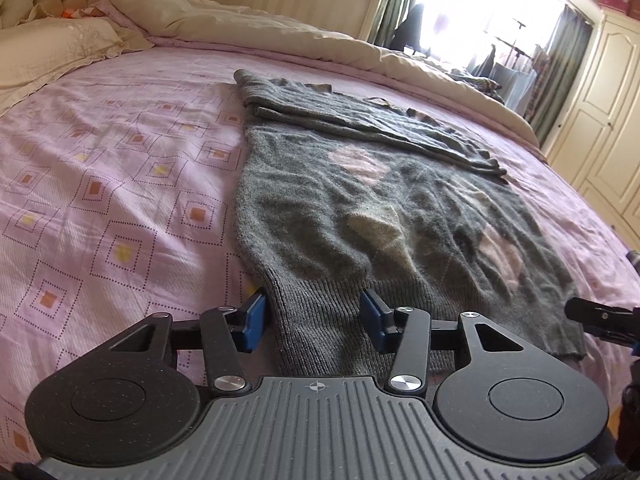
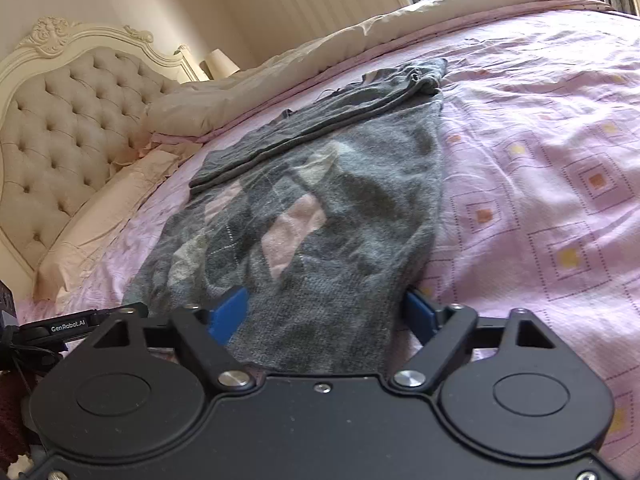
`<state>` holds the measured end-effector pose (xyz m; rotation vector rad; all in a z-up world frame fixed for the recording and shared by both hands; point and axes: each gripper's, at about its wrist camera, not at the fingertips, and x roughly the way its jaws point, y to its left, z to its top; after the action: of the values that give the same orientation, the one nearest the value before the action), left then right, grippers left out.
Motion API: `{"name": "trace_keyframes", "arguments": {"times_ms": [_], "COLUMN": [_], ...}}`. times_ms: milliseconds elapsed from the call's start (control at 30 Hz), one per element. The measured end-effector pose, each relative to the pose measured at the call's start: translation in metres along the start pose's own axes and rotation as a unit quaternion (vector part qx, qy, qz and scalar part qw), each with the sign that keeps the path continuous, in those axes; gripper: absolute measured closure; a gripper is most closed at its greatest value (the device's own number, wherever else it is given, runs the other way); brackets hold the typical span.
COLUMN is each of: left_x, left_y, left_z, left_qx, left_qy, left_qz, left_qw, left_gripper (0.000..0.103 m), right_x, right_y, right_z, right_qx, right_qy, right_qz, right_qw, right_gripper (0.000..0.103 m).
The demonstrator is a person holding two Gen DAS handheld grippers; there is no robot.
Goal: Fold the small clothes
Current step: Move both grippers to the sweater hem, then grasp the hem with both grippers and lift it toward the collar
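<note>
Fingers of both my grippers stand wide at the sweater hem—soft, limp knit, so I'd pinch the ribbed corners.

Both views sit low and close over the pink patterned bedsheet, each looking forward along its own two blue-padded fingers. The left wrist camera stands at one hem corner of the grey knitted argyle sweater and faces across the bed toward the bright curtained window and the cream panelled wardrobe. The right wrist camera stands at the other hem corner and faces the cream tufted headboard. They share the sweater, the sheet and the beige duvet — and each catches the other gripper at its edge.
</note>
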<state>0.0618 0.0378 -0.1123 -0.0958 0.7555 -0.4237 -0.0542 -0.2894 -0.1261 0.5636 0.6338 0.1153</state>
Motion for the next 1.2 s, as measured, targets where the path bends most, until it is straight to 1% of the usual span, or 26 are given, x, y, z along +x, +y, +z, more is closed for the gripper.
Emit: {"name": "trace_keyframes", "arguments": {"times_ms": [33,100,133,167,200,233,267,333,433,533,633,800,933,1000,1067,1200], "left_x": [0.000,0.001,0.002,0.002,0.002,0.003,0.003,0.002,-0.006,-0.014,-0.024,-0.032,-0.025,-0.018,-0.008,0.022], "left_y": [-0.001,-0.001,-0.001,0.000,0.002,0.004,0.007,0.011,0.011,0.012,0.011,0.005,0.003,0.003,0.003,0.000], "left_z": [0.000,0.002,0.002,0.003,0.003,0.003,0.002,0.001,0.003,0.012,0.028,0.069,0.111,0.132,0.155,0.199], "left_qx": [0.002,-0.001,-0.005,-0.008,-0.014,-0.022,-0.034,-0.056,-0.059,-0.065,-0.070,-0.063,-0.053,-0.054,-0.054,-0.033], "left_qy": [0.002,0.004,0.004,0.003,0.001,0.001,0.004,-0.001,-0.016,-0.030,-0.052,-0.097,-0.127,-0.138,-0.150,-0.166], "left_qz": [0.001,-0.003,-0.006,-0.010,-0.017,-0.027,-0.038,-0.047,-0.048,-0.060,-0.075,-0.095,-0.108,-0.115,-0.122,-0.117], "left_qw": [1.0000,1.0000,1.0000,0.9999,0.9998,0.9994,0.9987,0.9973,0.9970,0.9956,0.9934,0.9888,0.9847,0.9823,0.9797,0.9787], "left_gripper": [0.056,0.056,0.056,0.057,0.070,0.081,0.094,0.095,0.095,0.095,0.095,0.095,0.095,0.095,0.095,0.095], "right_x": [-0.001,-0.003,-0.004,-0.005,-0.005,-0.003,-0.003,-0.004,-0.009,-0.015,-0.021,-0.021,-0.008,0.004,0.016,0.053], "right_y": [-0.001,-0.004,-0.006,-0.008,-0.011,-0.015,-0.016,-0.016,-0.015,-0.017,-0.015,-0.013,-0.014,-0.017,-0.018,-0.026], "right_z": [0.000,0.001,0.002,0.003,0.004,0.005,0.005,0.005,0.010,0.022,0.040,0.082,0.127,0.150,0.173,0.213], "right_qx": [0.000,0.001,0.002,0.005,0.012,0.024,0.032,0.031,0.048,0.070,0.076,0.079,0.077,0.079,0.071,0.072], "right_qy": [0.002,0.005,0.007,0.009,0.014,0.022,0.025,0.025,0.014,-0.005,-0.027,-0.071,-0.101,-0.118,-0.133,-0.148], "right_qz": [-0.004,-0.015,-0.018,-0.020,-0.015,-0.002,0.005,0.016,0.034,0.054,0.068,0.090,0.105,0.111,0.105,0.100], "right_qw": [1.000,1.000,1.000,1.000,1.000,0.999,0.999,0.999,0.998,0.996,0.994,0.990,0.986,0.984,0.983,0.981], "right_gripper": [0.030,0.043,0.046,0.060,0.085,0.087,0.087,0.087,0.087,0.087,0.087,0.087,0.087,0.087,0.087,0.087]}}
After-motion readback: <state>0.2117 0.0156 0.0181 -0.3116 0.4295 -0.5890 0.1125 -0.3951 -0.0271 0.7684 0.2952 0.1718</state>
